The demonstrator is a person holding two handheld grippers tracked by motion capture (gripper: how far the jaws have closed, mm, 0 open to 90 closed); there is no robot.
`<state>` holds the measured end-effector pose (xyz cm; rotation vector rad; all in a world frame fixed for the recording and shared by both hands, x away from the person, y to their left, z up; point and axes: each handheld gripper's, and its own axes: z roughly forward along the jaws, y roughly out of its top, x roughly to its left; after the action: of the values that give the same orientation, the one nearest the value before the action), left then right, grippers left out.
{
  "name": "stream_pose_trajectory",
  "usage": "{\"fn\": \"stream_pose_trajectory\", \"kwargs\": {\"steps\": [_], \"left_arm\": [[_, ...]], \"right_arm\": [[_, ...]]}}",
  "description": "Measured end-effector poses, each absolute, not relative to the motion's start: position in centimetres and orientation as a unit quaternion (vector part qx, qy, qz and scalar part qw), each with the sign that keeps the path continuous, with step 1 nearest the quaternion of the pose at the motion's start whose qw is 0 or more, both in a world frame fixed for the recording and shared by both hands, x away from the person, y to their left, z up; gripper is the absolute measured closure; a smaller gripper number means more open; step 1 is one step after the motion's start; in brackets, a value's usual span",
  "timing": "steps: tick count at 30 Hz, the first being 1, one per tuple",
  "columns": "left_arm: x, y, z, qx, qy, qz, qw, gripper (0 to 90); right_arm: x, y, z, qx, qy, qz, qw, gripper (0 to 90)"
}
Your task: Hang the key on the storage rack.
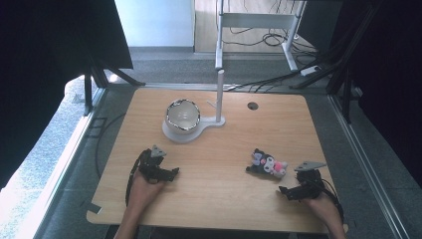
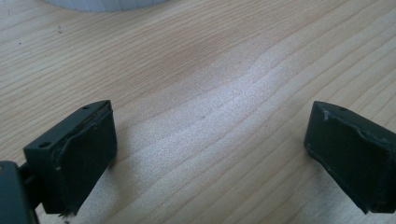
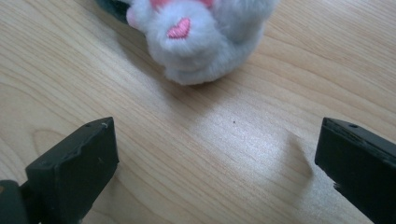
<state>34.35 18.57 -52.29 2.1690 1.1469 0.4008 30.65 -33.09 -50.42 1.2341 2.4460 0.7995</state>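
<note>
Plush toy looks soft, light; pinch its body. Right tool gapes before it, left tool gapes too.

Daylight falls from the left and washes out the floor at that edge, while black curtains stay very dark. A pale sheen crosses the wooden tabletop. The plush toy looks soft, slightly unfocused.

Black-white-pink plush toy lying on table, front right.
</note>
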Motion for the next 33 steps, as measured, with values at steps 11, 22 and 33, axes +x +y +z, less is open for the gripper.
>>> {"fn": "stream_pose_trajectory", "kwargs": {"steps": [11, 22, 33], "left_arm": [[34.3, 18.6, -52.3, 0.826, 0.437, 0.153, 0.322, 2.4], [34.3, 18.6, -52.3, 0.826, 0.436, 0.152, 0.322, 2.4], [34.3, 18.6, -52.3, 0.827, 0.436, 0.152, 0.321, 2.4]], "right_arm": [[31.8, -32.5, -48.9, 0.411, 0.868, 0.247, 0.13, 0.8], [33.5, -31.9, -46.7, 0.384, 0.896, 0.194, 0.106, 2.9], [35.4, -30.3, -45.0, 0.347, 0.924, 0.139, 0.08, 5.0]]}}
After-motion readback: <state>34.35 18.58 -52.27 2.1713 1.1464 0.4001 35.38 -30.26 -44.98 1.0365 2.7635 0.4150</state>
